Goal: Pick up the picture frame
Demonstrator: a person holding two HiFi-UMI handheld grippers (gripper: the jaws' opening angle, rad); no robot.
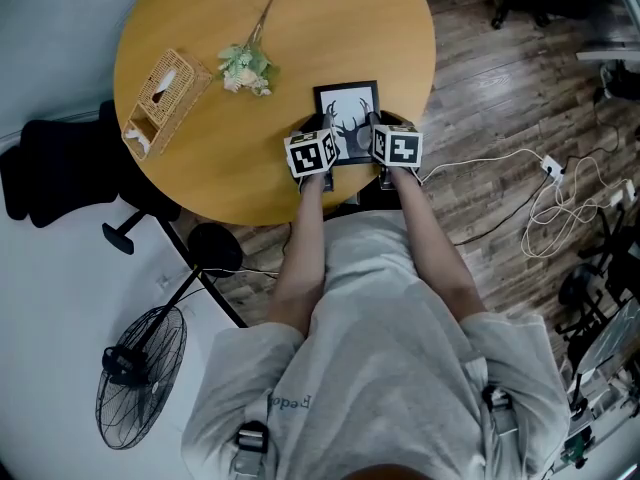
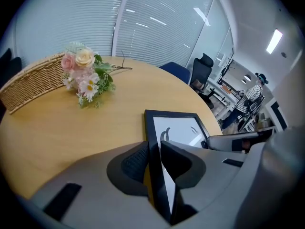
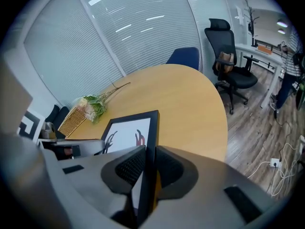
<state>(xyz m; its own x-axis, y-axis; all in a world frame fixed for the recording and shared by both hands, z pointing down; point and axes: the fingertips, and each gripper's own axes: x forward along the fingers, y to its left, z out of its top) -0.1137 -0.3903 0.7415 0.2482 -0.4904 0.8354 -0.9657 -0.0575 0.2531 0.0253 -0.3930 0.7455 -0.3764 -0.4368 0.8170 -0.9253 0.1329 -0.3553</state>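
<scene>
round wooden bench (image 1: 200, 168). black picture frame (image 1: 350, 113) with a deer-antler print sits by the bench's near edge. left gripper (image 2: 153, 149): jaws narrowed onto the frame's left rail, pads pressing both faces. right gripper (image 3: 148, 159): jaws likewise clamped on the right rail.

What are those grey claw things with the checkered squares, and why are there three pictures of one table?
Those are no robot hands: a person holds two grey pinching tools. The view from above comes from a camera on the person's head, looking down. The other two come from cameras on the left gripper and right gripper. On the round wooden table are a woven wicker box, a bunch of pale flowers and a black picture frame with a deer drawing. Both grippers pinch the frame, one on each side.
</scene>
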